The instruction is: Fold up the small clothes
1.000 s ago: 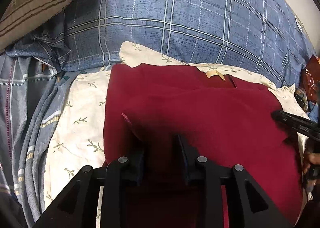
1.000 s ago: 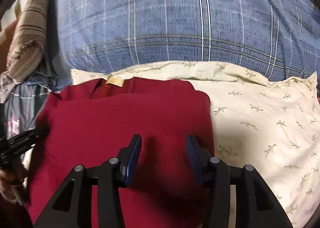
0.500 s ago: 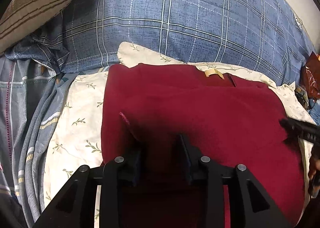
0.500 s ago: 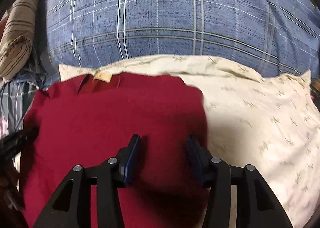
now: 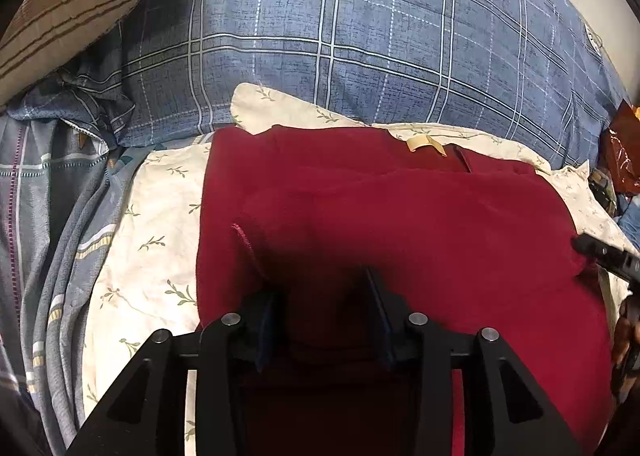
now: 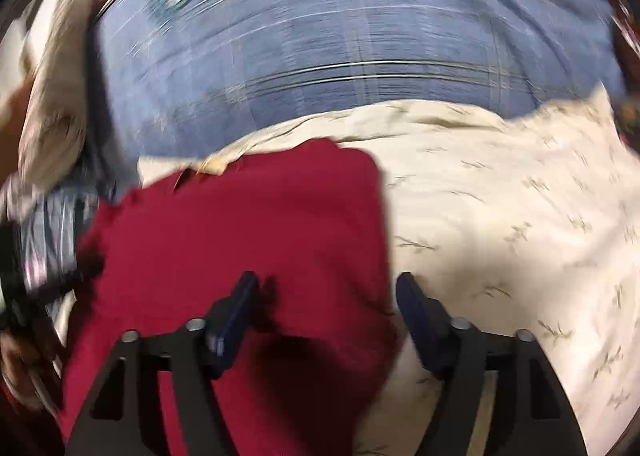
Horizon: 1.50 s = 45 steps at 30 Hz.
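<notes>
A dark red garment (image 5: 400, 224) lies folded on a cream leaf-print cloth (image 5: 140, 240), its tan neck label (image 5: 424, 144) at the far edge. My left gripper (image 5: 324, 296) is low over the garment's near part with its jaws apart and red cloth bunched between them; I cannot tell whether it pinches the cloth. In the blurred right wrist view my right gripper (image 6: 326, 296) is open over the garment's right edge (image 6: 248, 240). Its left finger is above the red cloth and its right finger above the cream cloth (image 6: 500, 216). The right gripper's tip also shows in the left wrist view (image 5: 608, 258).
A blue plaid duvet (image 5: 340, 36) rises behind the cream cloth. A brown striped pillow (image 5: 68, 0) lies at the far left. A grey striped sheet (image 5: 44, 216) is bunched at the left. A shiny reddish wrapper (image 5: 622, 152) sits at the far right.
My right gripper has swung to the right and opened wider, and its view is now motion-blurred. My left gripper's jaws have spread a little; the garment has barely shifted.
</notes>
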### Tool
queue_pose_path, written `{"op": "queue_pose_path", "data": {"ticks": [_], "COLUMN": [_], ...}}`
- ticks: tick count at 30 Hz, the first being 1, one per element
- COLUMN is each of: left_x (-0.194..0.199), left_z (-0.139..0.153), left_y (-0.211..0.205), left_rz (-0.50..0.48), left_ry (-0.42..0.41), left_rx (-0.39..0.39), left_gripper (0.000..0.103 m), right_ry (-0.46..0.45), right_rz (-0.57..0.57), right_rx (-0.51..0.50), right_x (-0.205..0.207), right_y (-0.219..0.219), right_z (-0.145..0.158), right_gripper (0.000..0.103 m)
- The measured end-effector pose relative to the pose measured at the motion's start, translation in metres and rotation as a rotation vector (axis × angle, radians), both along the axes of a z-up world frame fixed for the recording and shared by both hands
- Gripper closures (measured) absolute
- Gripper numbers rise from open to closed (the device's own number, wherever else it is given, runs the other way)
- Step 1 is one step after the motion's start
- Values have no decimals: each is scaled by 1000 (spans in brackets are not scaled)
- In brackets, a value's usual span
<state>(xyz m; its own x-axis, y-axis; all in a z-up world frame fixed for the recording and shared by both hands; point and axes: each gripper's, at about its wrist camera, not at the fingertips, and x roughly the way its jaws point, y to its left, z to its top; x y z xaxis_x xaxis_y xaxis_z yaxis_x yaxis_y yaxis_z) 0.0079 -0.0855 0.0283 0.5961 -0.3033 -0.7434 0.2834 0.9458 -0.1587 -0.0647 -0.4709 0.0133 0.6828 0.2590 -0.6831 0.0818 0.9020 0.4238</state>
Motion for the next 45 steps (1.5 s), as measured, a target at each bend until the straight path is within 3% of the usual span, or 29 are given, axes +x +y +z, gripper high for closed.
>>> {"op": "queue_pose_path", "data": {"ticks": [3,5,7,8,9,12,14,17,19,21,23,25,28,32,35,43,45], "left_x": [-1,-1,-3,-4,-6,-8,-6,-6,-6,-5,-5,-6,-6,-7,-8,-12,-14], "left_z": [-1,0,3,5,6,6,5,5,5,4,3,3,3,2,3,5,5], "left_y": [-4,-5,-1,1,3,4,3,3,3,3,1,0,1,0,1,1,-1], "left_rz": [-5,-7,-5,-4,-4,-18,-21,-19,-19,-16,-16,-19,-20,-20,-21,-8,-10], "left_ry": [-10,-10,-8,-6,-5,-5,-1,-1,0,1,-3,-9,-9,-11,-11,-26,-35], "left_rx": [18,22,2,-8,-15,-8,3,5,0,0,11,21,19,23,21,32,48], "left_gripper": [58,58,58,58,58,57,57,57,57,57,56,56,56,56,56,55,55], "right_ry": [33,14,14,10,-1,5,29,59,43,13,-40,-90,-103,-50,77,-20,24], "right_rz": [-1,31,77,73,89,100,93,77,65,36,-7,-6,32,97,100,113,119], "right_rx": [56,9,-35,-61,-82,-173,-251,-214,-173,-119,-66,-32,-57,-157,-249,-172,-194], "right_x": [10,15,16,13,7,-6,-4,0,-3,-9,-16,-18,-13,-3,7,-9,-2], "right_y": [-8,0,13,16,18,20,23,20,14,3,-6,-8,5,29,37,33,36], "right_z": [-10,-12,-9,-5,1,14,8,1,9,18,28,35,35,21,0,25,13], "right_gripper": [28,29,57,63,78,82,82,80,69,46,39,39,40,49,52,48,47]}}
